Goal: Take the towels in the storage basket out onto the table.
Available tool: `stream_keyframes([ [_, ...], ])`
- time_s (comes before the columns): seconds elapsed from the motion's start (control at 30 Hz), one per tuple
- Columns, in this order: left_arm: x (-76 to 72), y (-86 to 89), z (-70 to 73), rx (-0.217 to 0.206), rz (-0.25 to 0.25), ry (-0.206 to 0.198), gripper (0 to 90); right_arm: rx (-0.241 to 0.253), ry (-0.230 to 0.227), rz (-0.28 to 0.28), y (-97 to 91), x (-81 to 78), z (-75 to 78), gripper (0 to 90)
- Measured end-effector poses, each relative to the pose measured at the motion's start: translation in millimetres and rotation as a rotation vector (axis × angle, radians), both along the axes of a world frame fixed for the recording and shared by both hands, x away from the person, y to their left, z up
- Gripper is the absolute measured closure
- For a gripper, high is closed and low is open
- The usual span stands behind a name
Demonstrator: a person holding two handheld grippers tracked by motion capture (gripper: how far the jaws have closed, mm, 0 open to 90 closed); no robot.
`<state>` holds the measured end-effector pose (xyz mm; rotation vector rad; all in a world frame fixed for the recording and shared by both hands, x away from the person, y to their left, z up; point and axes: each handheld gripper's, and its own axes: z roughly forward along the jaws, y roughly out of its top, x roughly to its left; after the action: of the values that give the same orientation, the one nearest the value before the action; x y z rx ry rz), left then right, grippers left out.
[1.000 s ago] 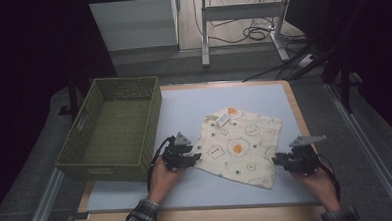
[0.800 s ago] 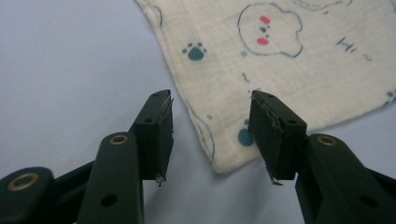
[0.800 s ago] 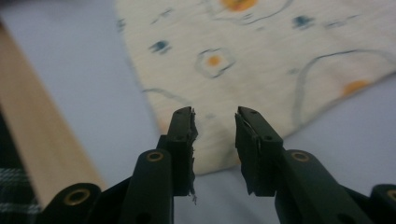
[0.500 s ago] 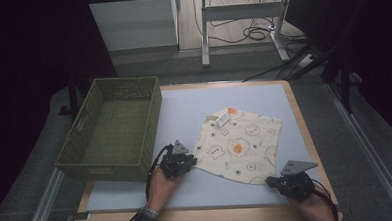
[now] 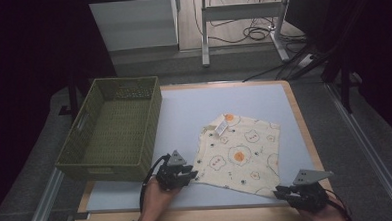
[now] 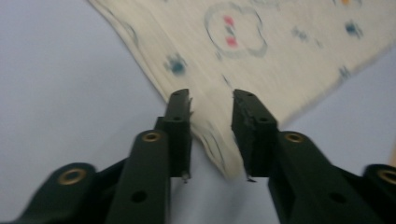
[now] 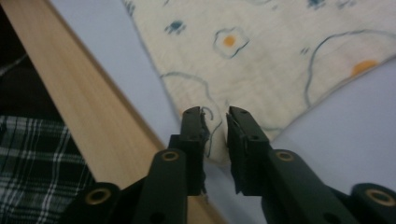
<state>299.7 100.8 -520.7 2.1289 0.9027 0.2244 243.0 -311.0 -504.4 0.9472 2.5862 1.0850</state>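
Currently a cream printed cloth (image 5: 240, 156) lies flat on the worktop's (image 5: 194, 110) near right part, beside a green basket (image 5: 113, 129) at the left edge. Both grippers sit at its two near corners: left gripper (image 6: 211, 100) and right gripper (image 7: 215, 114), each with jaws parted around a corner, not yet pinching.

- cloth (image 5: 241, 156): soft woven fabric, cream, matt, printed pattern; paper-like tag (image 5: 221, 129) on it
- basket (image 5: 112, 129): green woven wicker, rough texture
- table (image 5: 184, 111): smooth matt pale blue top, light wood edge, satin finish
- left hand-held gripper (image 6: 212, 135): black matt plastic jaws, brass-coloured rivets, worn pad edges
- right hand-held gripper (image 7: 215, 140): same black matt plastic; grey plate (image 5: 311, 176) looks like metal
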Motion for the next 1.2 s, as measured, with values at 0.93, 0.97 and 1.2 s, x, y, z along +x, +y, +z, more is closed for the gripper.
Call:
stream_keyframes([
  [0.93,172.5,-54.1,3.2,0.119,0.168,-0.026,72.1,0.05,-0.034,-0.106,-3.8,66.7,-7.7,73.0],
  [0.97,173.9,-50.4,4.5,0.115,0.179,-0.022,71.1,0.049,-0.035,-0.106,-4.8,68.3,-7.9,72.8],
  [1.2,173.9,-33.6,19.3,0.097,0.237,-0.046,65.7,0.035,-0.034,-0.149,-12.4,85.8,-7.0,70.8],
])
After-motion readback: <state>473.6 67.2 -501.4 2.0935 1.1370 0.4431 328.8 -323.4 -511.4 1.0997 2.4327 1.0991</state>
